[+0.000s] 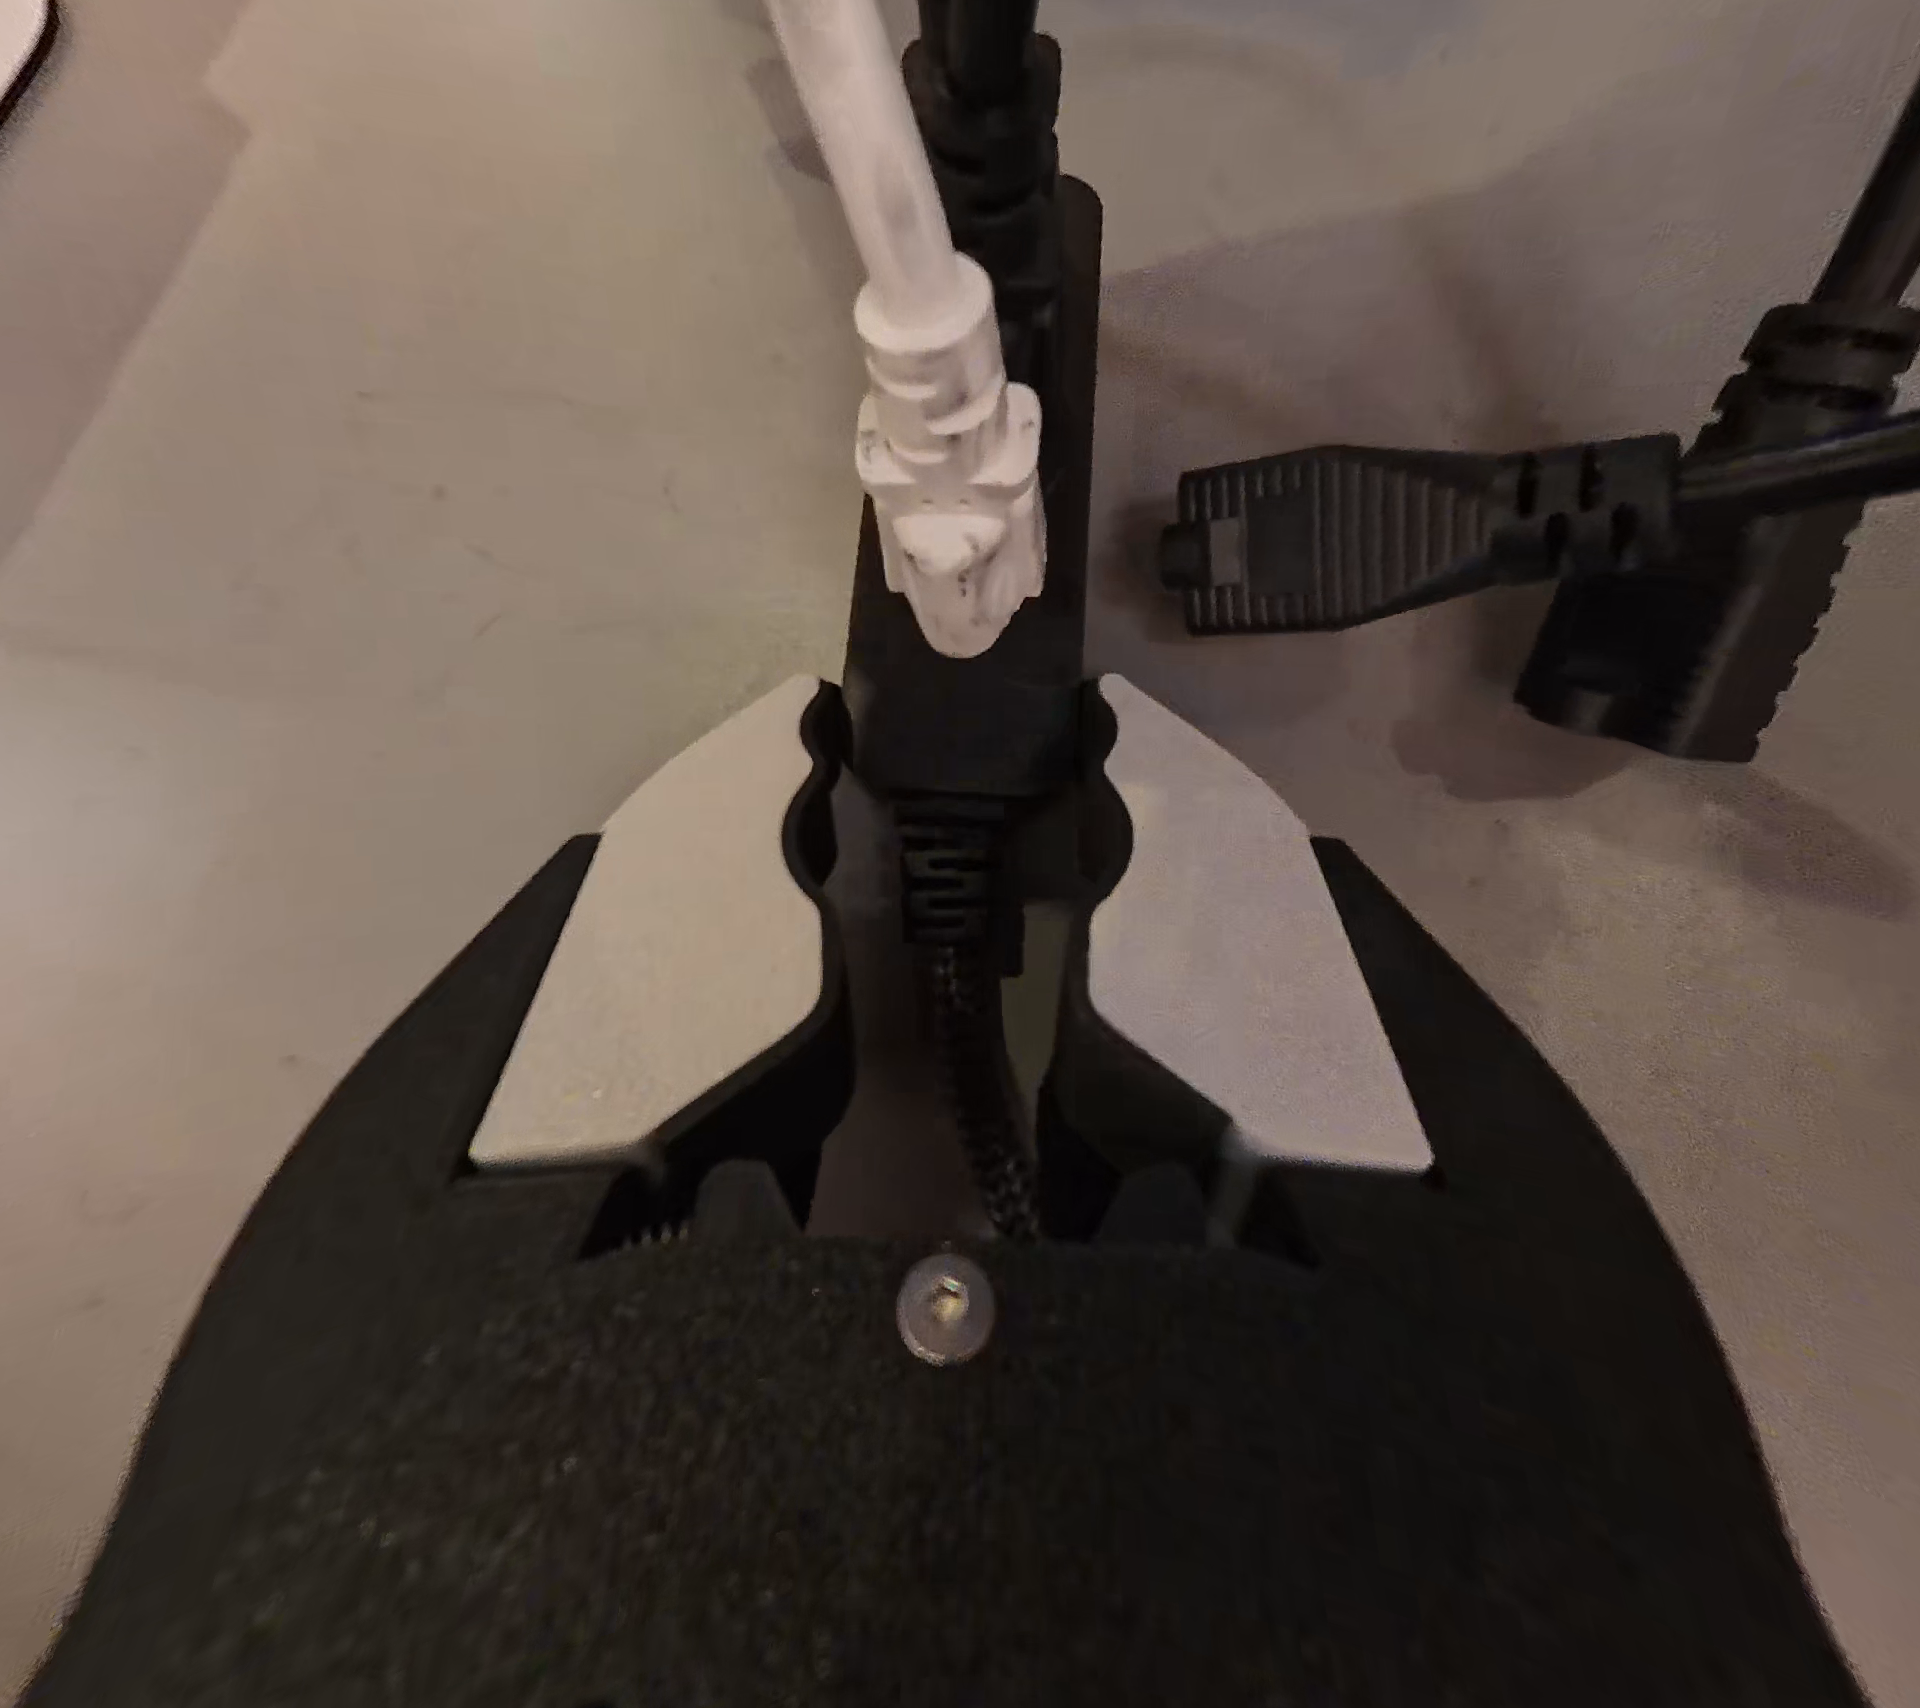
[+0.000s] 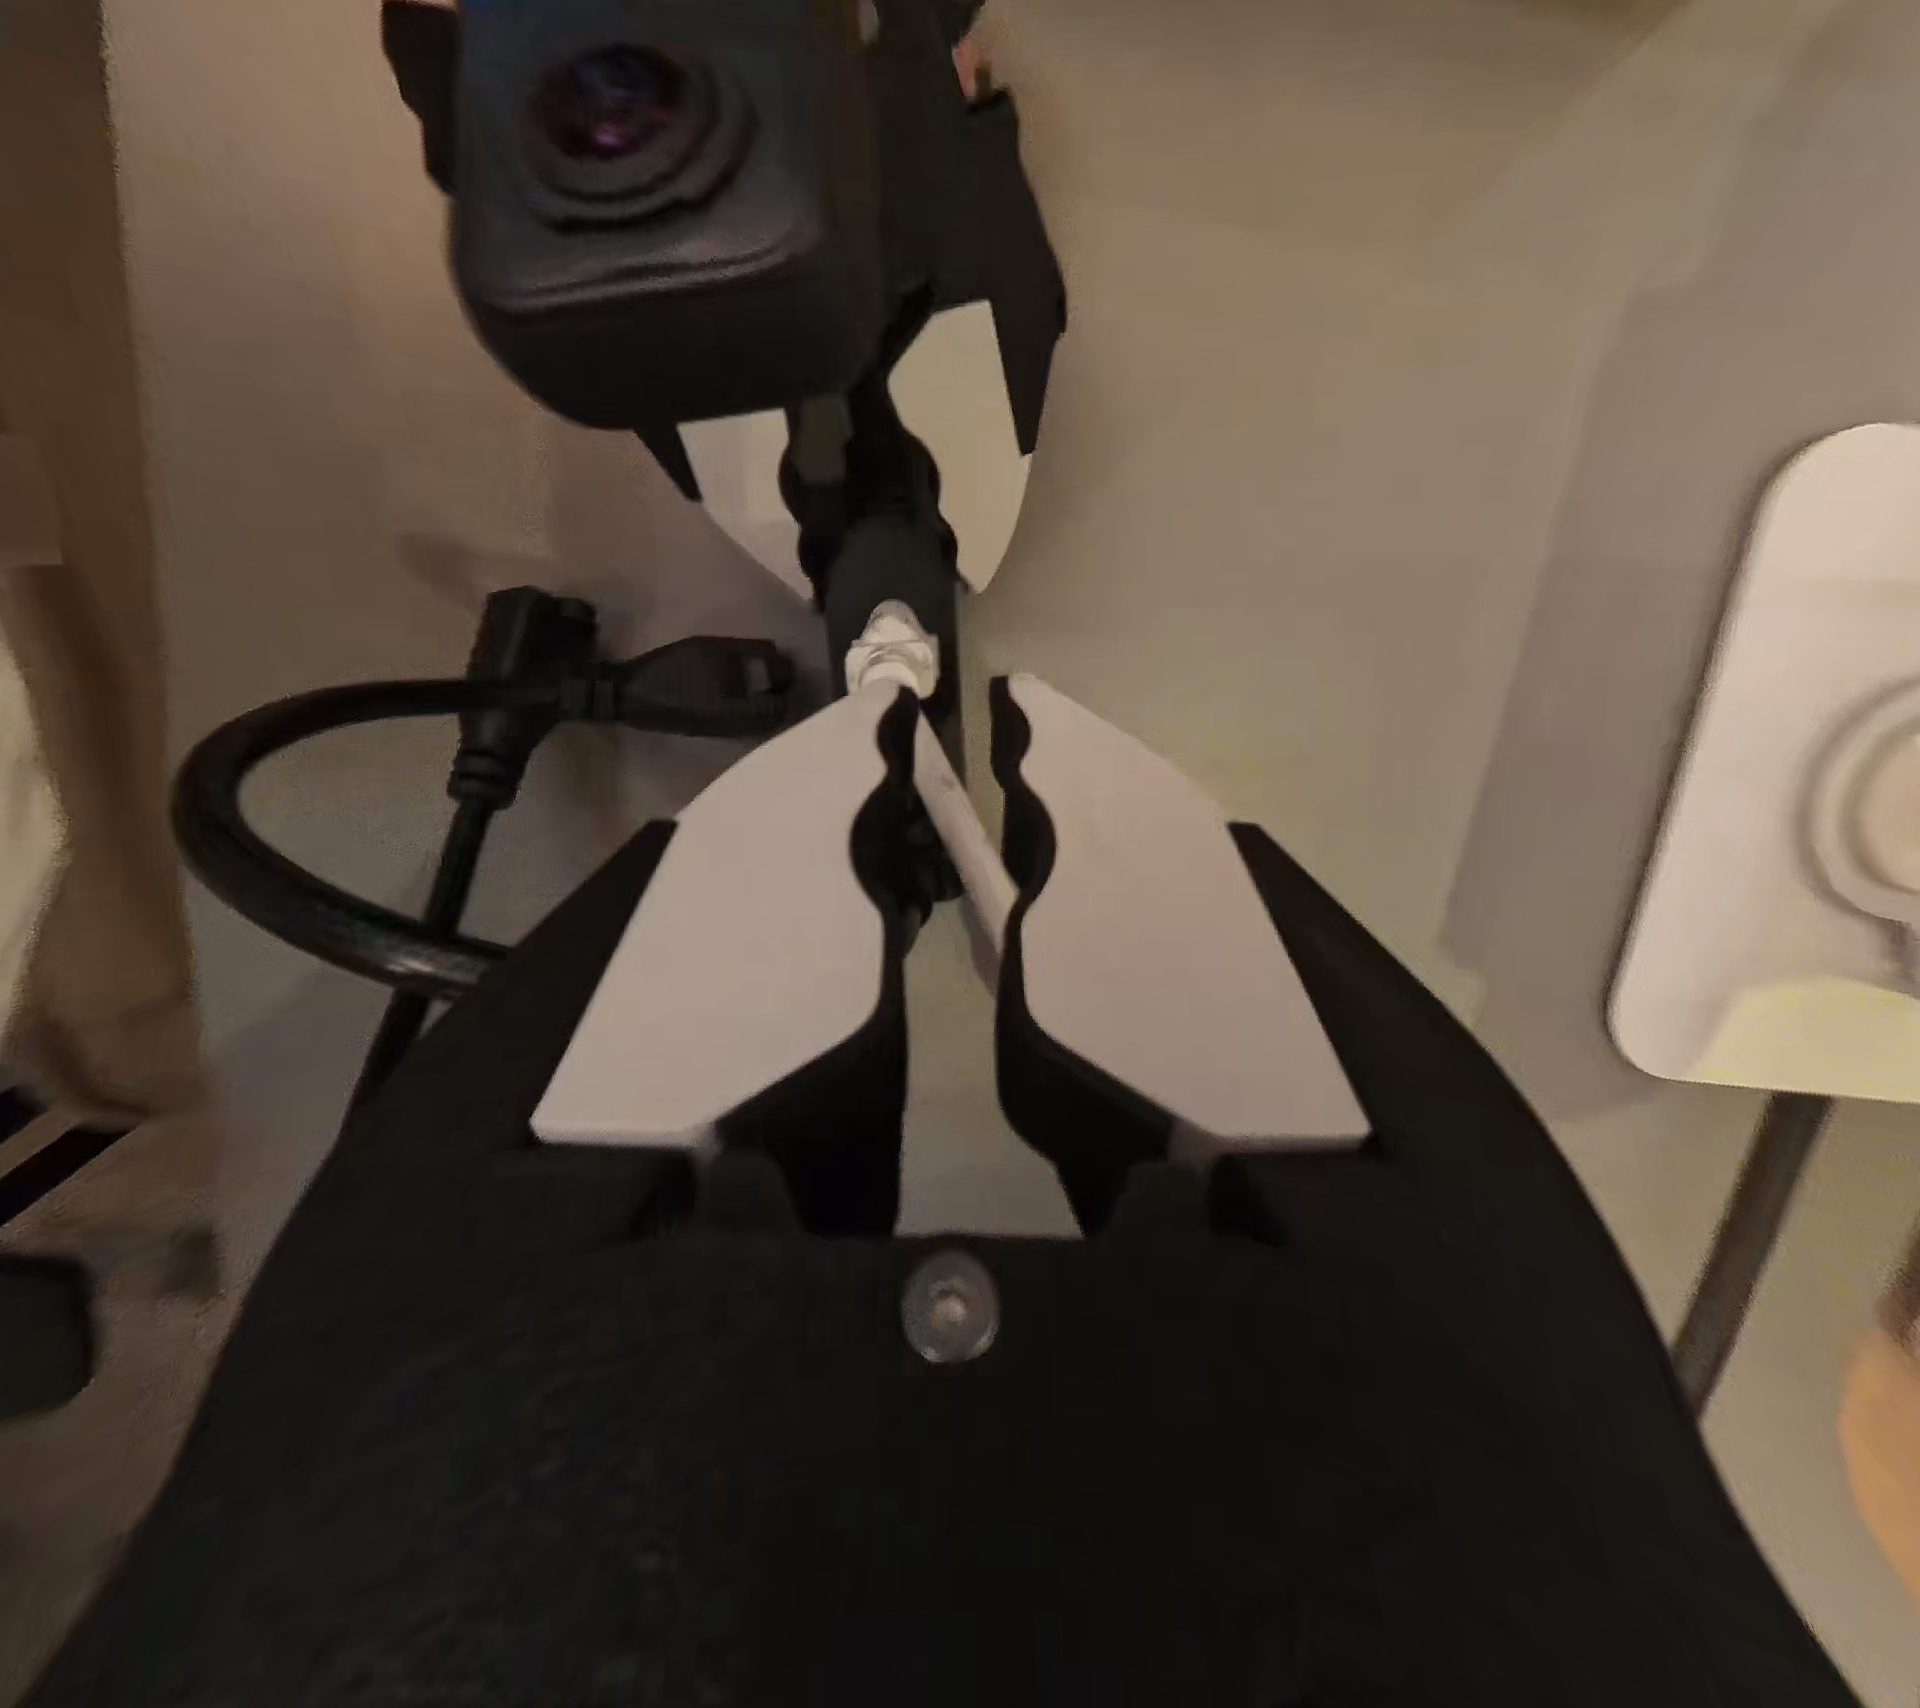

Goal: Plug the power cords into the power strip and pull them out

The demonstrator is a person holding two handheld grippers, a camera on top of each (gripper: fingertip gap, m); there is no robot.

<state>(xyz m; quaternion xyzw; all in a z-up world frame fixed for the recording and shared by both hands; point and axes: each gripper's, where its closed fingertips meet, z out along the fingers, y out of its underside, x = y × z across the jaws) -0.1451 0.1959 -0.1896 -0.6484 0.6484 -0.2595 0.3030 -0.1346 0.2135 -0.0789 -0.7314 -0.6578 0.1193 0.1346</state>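
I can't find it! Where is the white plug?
In the left wrist view, the white plug sits centre frame atop the black power strip, just beyond the left hand-held gripper.

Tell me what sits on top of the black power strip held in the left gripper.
A white plug with its white cord stands in the black power strip, near the left gripper. Its prongs and the socket beneath are covered.

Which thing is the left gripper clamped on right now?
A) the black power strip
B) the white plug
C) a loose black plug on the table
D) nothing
A: in the left wrist view the left gripper has its fingertips pressed on both sides of the black power strip, while the white plug sits farther along the strip's top.
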